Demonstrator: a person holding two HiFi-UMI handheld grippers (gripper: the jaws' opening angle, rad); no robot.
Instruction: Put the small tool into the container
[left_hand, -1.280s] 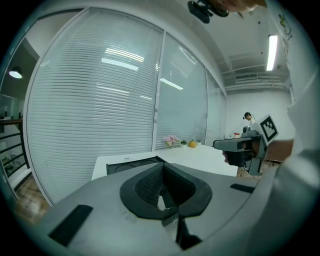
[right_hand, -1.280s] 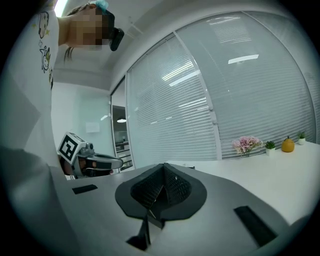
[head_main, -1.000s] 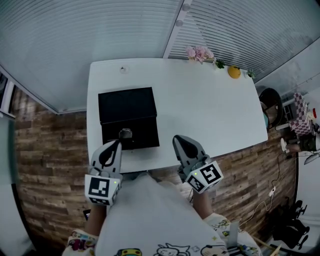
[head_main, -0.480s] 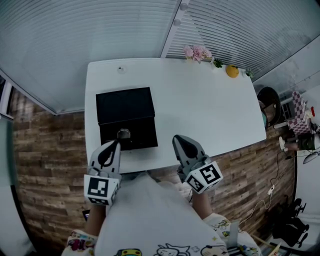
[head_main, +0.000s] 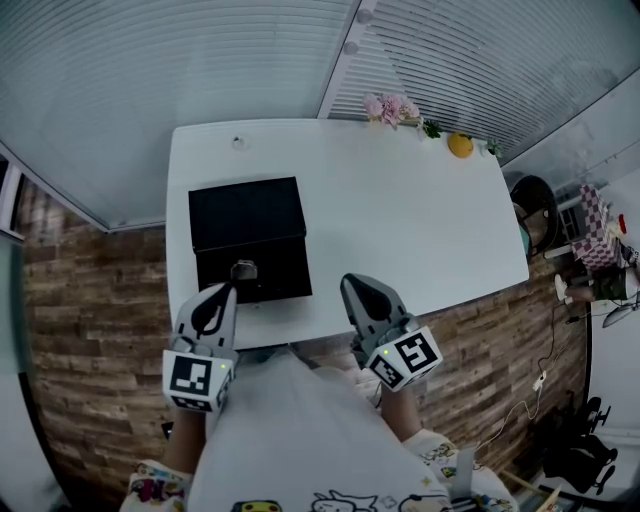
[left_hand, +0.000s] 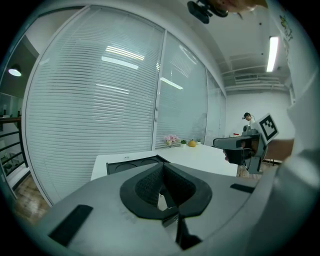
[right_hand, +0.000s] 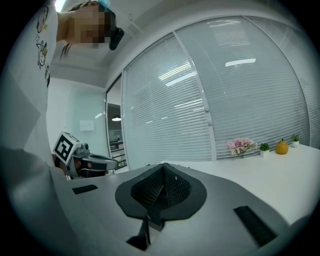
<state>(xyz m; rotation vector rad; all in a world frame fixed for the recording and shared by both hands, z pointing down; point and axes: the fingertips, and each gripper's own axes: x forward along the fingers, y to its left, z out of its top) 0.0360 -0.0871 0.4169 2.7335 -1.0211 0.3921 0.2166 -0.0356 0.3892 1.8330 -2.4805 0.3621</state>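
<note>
The small tool (head_main: 243, 268) seems to be sitting in the container (head_main: 280, 275), just past the left gripper (head_main: 225, 295). It and the right gripper (head_main: 355, 290) are resting clenched, maybe because the job is done.

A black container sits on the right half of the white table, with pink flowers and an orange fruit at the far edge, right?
No: the black container sits on the table's left half, as the head view shows. The pink flowers and orange fruit are at the far edge.
</note>
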